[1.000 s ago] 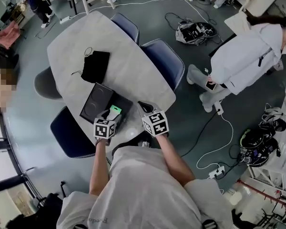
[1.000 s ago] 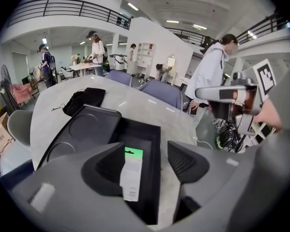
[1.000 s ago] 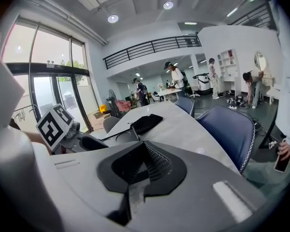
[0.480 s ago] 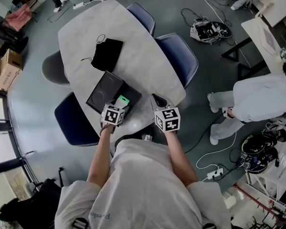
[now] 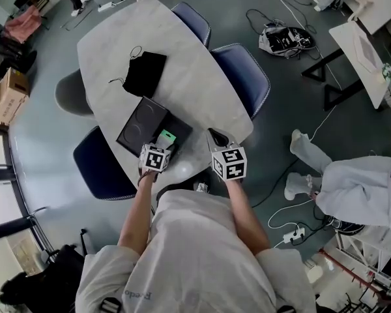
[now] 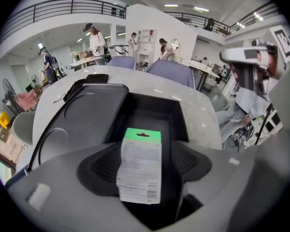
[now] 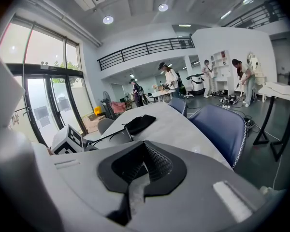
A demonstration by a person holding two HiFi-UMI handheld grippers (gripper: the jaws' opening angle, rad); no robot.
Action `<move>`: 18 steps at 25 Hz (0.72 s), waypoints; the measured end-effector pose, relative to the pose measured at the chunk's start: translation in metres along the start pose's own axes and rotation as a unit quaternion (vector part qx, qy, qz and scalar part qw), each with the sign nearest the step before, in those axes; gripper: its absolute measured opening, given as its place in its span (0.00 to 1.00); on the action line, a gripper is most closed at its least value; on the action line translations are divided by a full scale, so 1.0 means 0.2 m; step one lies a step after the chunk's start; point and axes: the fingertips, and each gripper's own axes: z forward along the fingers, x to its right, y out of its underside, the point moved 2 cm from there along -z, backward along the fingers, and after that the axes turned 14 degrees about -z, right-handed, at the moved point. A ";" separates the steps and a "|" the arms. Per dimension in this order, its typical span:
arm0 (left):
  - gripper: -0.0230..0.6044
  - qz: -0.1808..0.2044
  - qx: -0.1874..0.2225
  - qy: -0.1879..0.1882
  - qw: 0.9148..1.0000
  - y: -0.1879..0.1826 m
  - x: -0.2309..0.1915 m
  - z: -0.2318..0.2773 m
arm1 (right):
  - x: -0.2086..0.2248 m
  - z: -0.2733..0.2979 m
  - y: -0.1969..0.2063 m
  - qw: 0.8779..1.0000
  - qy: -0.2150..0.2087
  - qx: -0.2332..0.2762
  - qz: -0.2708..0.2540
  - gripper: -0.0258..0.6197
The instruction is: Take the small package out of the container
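A small white package with a green top (image 6: 141,166) stands between the wide-spread jaws of my left gripper (image 6: 144,170), with a gap showing beside each pad. In the head view the small package (image 5: 167,137) sits over the near end of the open black container (image 5: 141,126), just ahead of my left gripper (image 5: 161,147). Beyond the package, the left gripper view shows the container's dark tray (image 6: 152,111). My right gripper (image 5: 216,138) hovers over the table edge to the right of the container; its jaws are shut and hold nothing (image 7: 135,175).
A black pouch with a cord (image 5: 145,74) lies farther up the grey table (image 5: 189,90). Blue chairs (image 5: 241,77) flank the table. A person in white (image 5: 365,191) crouches at the right. Cables and gear (image 5: 285,41) litter the floor.
The head view has shifted slightly. Both grippers keep their places beside the container, the package still at the left gripper. The person in white has moved down to the lower right.
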 end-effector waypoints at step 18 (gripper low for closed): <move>0.60 -0.011 -0.024 -0.006 1.000 0.05 0.02 0.01 | 0.01 0.02 0.01 1.000 -0.001 -0.002 0.001 0.04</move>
